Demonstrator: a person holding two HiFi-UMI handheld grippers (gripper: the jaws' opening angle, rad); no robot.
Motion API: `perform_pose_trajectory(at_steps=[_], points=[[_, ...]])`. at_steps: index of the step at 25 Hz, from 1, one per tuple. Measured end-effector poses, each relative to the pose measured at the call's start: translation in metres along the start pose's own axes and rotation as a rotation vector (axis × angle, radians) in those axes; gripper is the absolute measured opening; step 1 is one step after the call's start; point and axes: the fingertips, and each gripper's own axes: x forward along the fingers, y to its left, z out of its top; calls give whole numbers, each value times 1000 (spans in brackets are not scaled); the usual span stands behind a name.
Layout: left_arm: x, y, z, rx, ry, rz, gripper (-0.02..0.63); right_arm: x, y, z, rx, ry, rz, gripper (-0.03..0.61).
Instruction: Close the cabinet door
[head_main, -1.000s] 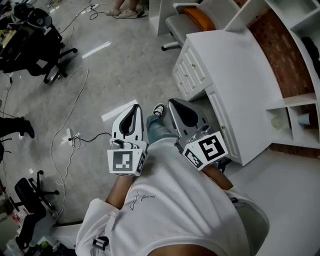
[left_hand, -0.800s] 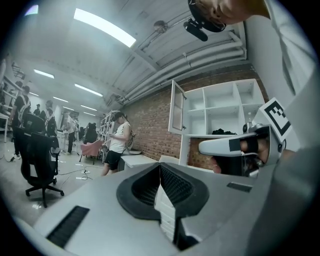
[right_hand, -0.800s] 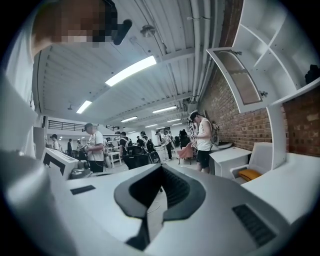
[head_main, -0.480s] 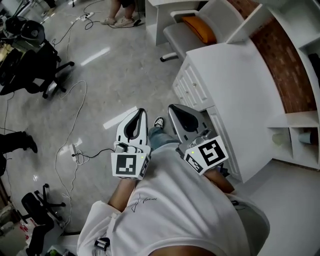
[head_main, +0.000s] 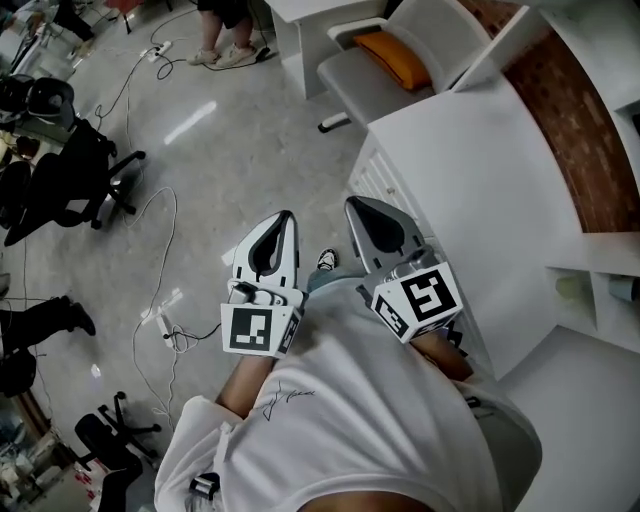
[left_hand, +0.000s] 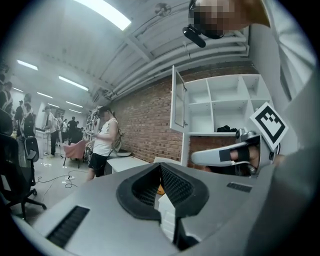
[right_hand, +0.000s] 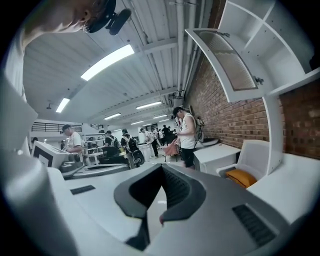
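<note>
Brick wall (right_hand: 225, 117) ahead; cabinet door (right_hand: 227, 57) hangs open, high above right tongs (right_hand: 161, 167). Right tongs and left tongs (left_hand: 160, 165) closed, empty. Approach step, seemingly; next: raise, push door shut.

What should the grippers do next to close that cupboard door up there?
Probably raise the right gripper toward the open cabinet door. The door is swung out high overhead on the person's right side, while this gripper sits low by the person's body, shut, empty and touching nothing.

Orange cushion (head_main: 398, 55) on a white chair (head_main: 350, 80), black office chair (head_main: 60, 170) and loose cables (head_main: 150, 230) on grey floor (head_main: 230, 150).
</note>
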Motion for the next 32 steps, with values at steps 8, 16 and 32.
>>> perform_pose_trajectory(at_steps=[8, 16, 32], points=[[72, -3, -1, 17, 16, -115, 17, 23, -54, 3, 16, 8, -66, 24], [116, -31, 6, 42, 38, -268, 17, 20, -90, 1, 95, 2, -173, 24], [248, -23, 29, 81, 80, -581, 17, 73, -186, 41, 56, -14, -549, 24]])
